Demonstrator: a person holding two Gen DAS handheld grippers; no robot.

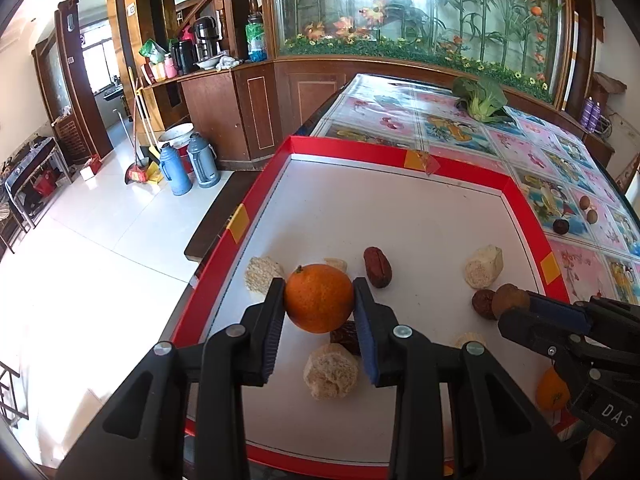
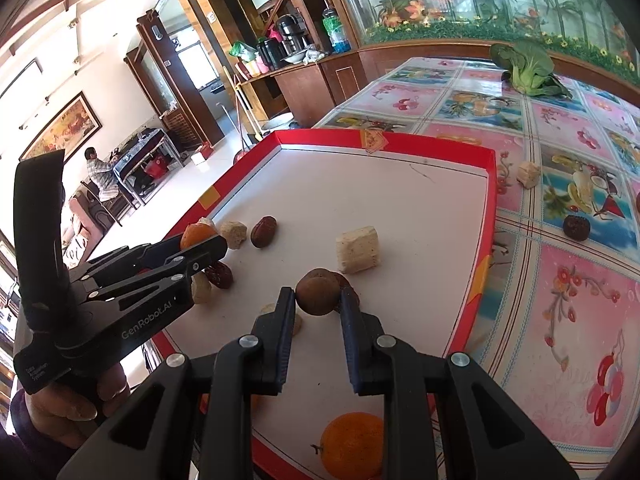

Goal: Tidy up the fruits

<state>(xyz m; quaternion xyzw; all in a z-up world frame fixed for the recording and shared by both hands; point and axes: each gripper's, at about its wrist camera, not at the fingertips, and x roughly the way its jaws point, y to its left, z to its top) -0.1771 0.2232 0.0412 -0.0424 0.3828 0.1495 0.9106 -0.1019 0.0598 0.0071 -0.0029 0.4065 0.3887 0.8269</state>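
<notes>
Left wrist view first: my left gripper (image 1: 319, 304) is closed on an orange (image 1: 319, 298), the pads pressing its two sides, and the fruit seems lifted a little above the white floor of the red tray (image 1: 400, 148). The pads touch the orange only near its widest line, so I judge it can roll out forward if I tilt the tongs more down or shake them. Under it lie a pale chunk (image 1: 330, 371) and a dark red date (image 1: 346, 338) (both just below the orange), so a dropped orange would hit them and scatter them. At the right edge of this view my right gripper (image 1: 516, 306) comes in with a brown round fruit (image 1: 509, 300) at its tip, close to another dark fruit (image 1: 483, 304). Right wrist view next: the right gripper (image 2: 319, 300) is narrow and holds this brown round fruit (image 2: 318, 291) only by the very ends of the fingers, a small hold, so I think it can slip or pop out if I squeeze harder. A second orange (image 2: 352, 444) lies near the front rim, partly hidden by my tongs, and I could knock it when I pull back. The left gripper (image 2: 202, 246) is near on the left, and the two tools may bump if both move inward.
</notes>
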